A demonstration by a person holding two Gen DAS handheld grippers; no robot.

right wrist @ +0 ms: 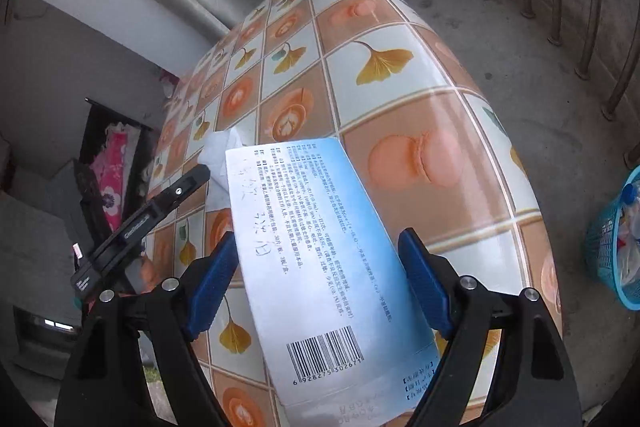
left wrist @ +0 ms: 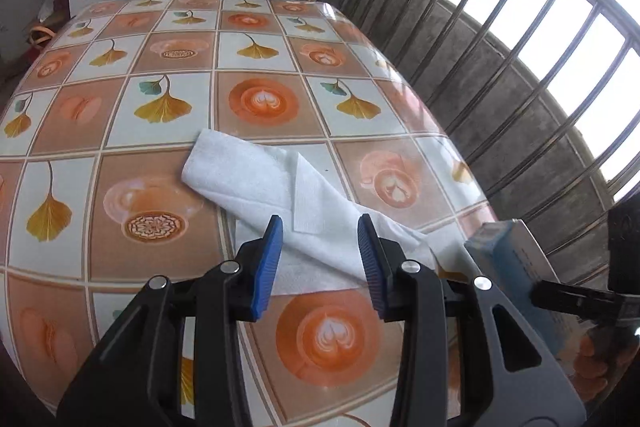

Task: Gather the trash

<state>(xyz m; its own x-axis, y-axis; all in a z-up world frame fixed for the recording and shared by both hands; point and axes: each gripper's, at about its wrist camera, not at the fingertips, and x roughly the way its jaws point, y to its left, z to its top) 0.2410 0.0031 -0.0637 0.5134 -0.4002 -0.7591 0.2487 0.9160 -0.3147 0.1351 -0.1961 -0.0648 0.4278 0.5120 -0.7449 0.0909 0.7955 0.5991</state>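
A crumpled white tissue (left wrist: 288,195) lies on the patterned table (left wrist: 168,107). My left gripper (left wrist: 320,241) is open, its blue pads on either side of the tissue's near end. A blue and white cardboard box (right wrist: 320,251) with a barcode lies between the open fingers of my right gripper (right wrist: 316,279); the pads stand a little off its sides. The box's end also shows at the right of the left wrist view (left wrist: 508,247). The tissue shows behind the box in the right wrist view (right wrist: 220,151).
A blue plastic basket (right wrist: 612,251) with trash in it stands on the concrete floor to the right of the table. A metal railing (left wrist: 520,67) runs along the table's right side. The left gripper's body (right wrist: 136,223) sits left of the box.
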